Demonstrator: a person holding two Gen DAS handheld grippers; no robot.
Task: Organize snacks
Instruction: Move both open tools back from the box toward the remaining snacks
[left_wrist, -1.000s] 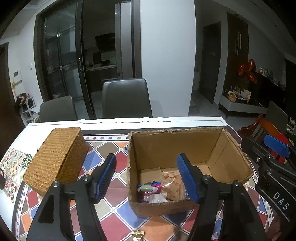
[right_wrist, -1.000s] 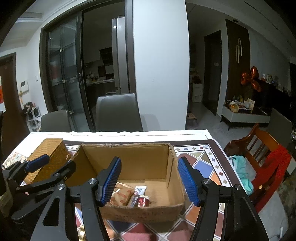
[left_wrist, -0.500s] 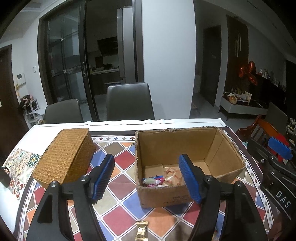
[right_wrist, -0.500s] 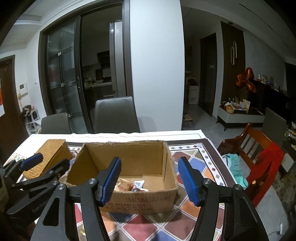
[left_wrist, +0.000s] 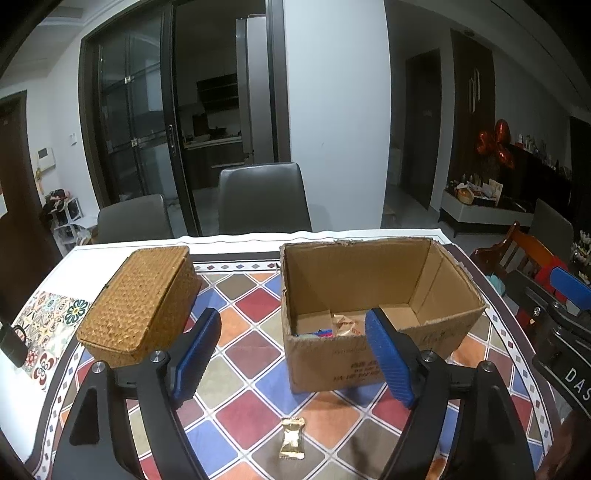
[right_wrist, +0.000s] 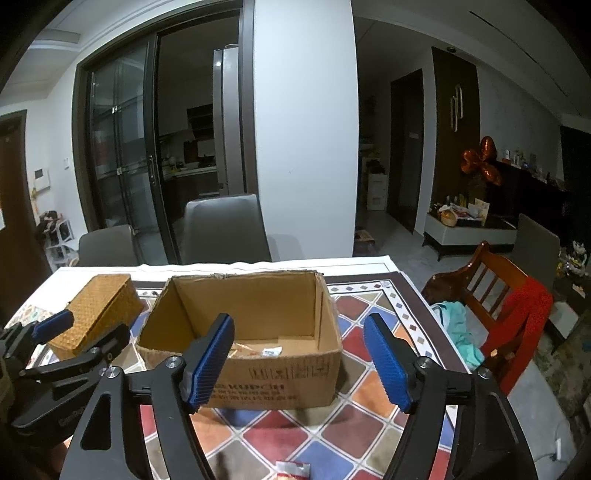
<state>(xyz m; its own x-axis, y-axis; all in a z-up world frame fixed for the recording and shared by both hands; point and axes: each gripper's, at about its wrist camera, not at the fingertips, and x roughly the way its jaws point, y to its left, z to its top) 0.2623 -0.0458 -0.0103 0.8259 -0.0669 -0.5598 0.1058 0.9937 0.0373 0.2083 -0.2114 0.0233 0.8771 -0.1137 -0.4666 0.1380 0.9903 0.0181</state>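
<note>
Nearest the left gripper (left_wrist: 291, 356), down on the tiled cloth (left_wrist: 255, 373): a gold-wrapped candy (left_wrist: 292, 438), lying loose, well short of the box. Fingers (left_wrist: 195, 354) spread wide, nothing between them. Same for the right gripper (right_wrist: 299, 363) — spread, empty, with a red-and-white packet (right_wrist: 292, 469) just poking in at the bottom edge of its view, mostly cut off.

Next back: cardboard box (left_wrist: 376, 314), open top, a few snacks (left_wrist: 343, 321) already in the near-left corner of the floor. Beside it to the left, wicker basket (left_wrist: 138, 302), lid shut, apart from the box.

Likely step: pick up the stray candy, drop in box w/ the rest. To do well — lower left gripper straight over the wrapper, pads either side of the narrow body, not the crimped ends, since foil prob slips and crumples. Keep tips just grazing the cloth so the flat wrapper doesn't skate away. Close gently, lift clear of the box's near wall before releasing. Right gripper to stay off to its side, so the two don't collide over the box.

Farther off: grey chairs (left_wrist: 262, 195) at the table's far edge.
</note>
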